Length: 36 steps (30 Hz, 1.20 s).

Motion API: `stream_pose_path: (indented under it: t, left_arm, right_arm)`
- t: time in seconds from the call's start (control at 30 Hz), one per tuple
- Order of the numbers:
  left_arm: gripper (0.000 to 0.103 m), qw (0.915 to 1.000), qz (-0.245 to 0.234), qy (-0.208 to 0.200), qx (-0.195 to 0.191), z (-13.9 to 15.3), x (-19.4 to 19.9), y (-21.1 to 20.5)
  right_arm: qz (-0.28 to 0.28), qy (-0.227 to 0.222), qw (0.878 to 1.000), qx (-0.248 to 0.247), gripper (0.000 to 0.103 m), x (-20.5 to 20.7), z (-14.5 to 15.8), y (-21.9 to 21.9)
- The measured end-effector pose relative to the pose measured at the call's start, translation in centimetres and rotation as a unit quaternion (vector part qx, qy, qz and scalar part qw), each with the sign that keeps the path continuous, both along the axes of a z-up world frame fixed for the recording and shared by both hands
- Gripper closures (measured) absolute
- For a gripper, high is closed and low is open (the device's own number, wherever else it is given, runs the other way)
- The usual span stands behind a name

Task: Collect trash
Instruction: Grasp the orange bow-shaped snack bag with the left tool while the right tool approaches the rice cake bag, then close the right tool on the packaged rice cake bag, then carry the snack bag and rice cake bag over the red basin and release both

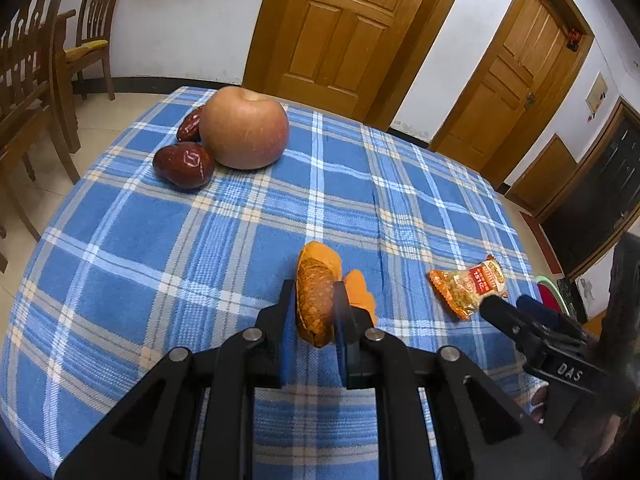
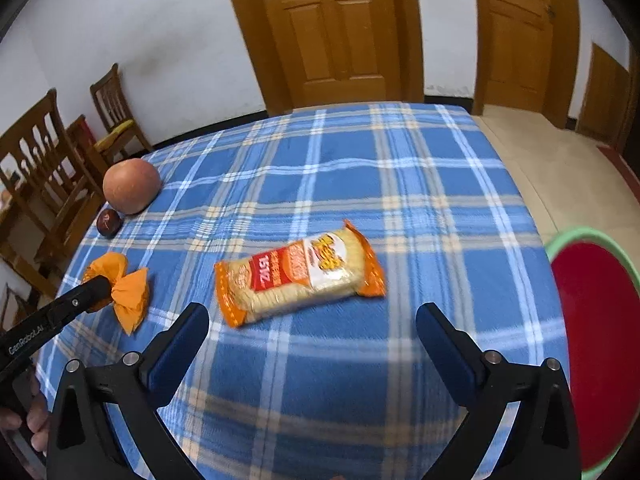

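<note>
Left gripper (image 1: 314,300) clamped on orange wrapper (image 1: 318,288) at near edge of plaid worktop (image 1: 160,240). Right gripper (image 2: 312,332) spread wide, nothing between fingers, just short of snack packet (image 2: 300,276) lying flat. Apple (image 1: 244,128) far corner.

Woolly matt tablecloth (image 2: 320,160); glossy plastic snack packet (image 2: 298,278); crinkled orange wrapper (image 2: 128,294)

White walls (image 2: 160,40) with a dark baseboard (image 1: 160,79) stand at the far side, set with panelled wooden doors (image 2: 332,28). Wooden chairs (image 1: 94,28) stand at the left on a pale tiled floor (image 2: 560,168). A blue plaid cloth (image 1: 160,240) covers the desk.
</note>
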State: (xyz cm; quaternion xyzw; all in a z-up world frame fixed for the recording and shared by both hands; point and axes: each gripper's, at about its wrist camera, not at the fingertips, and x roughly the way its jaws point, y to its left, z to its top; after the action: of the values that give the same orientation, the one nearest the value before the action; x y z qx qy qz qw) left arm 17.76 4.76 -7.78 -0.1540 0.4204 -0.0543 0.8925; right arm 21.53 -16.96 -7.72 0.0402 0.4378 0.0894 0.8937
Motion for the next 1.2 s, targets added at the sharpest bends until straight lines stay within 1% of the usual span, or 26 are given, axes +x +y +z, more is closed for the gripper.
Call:
stream_pose_path:
  t: [0.17,0.3,0.37,0.47,0.57,0.63,0.7,0.83,1.2]
  left_arm:
    - [0.087,1.0,0.0,0.002,0.002,-0.4,0.1,0.0]
    - [0.087,1.0,0.0,0.003,0.003,-0.4,0.2,0.0]
    - [0.087,1.0,0.0,0.004,0.003,-0.5,0.2,0.0]
    - [0.087,1.0,0.0,0.003,0.003,-0.5,0.1,0.0]
    - [0.087,1.0,-0.001,0.003,0.004,-0.4,0.1,-0.1]
    - [0.087,1.0,-0.002,0.002,0.003,-0.3,-0.1,-0.2]
    - [0.087,1.0,-0.005,0.0,0.003,-0.2,-0.2,-0.4]
    - [0.087,0.9999,-0.012,-0.001,0.003,0.0,-0.5,-0.8]
    - [0.087,0.9994,-0.033,-0.004,-0.002,1.0,-1.5,-2.6]
  right_arm:
    - [0.018,0.0,1.0,-0.022,0.0,1.5,-0.6,1.6]
    - [0.032,0.008,0.998,-0.058,0.0,2.3,-1.5,3.2]
    - [0.04,0.008,0.996,-0.085,0.0,2.6,-1.7,4.0]
    - [0.039,0.011,0.994,-0.101,0.0,2.7,-2.1,4.5]
    - [0.036,0.009,0.994,-0.1,0.003,2.6,-2.0,4.5]
    - [0.037,0.008,0.994,-0.099,0.01,2.5,-1.9,4.3]
    - [0.039,0.007,0.995,-0.096,0.013,2.3,-1.8,4.1]
    - [0.038,0.002,0.996,-0.086,0.016,1.7,-1.7,3.7]
    - [-0.004,-0.001,1.0,-0.029,0.018,-0.2,-0.5,-0.1]
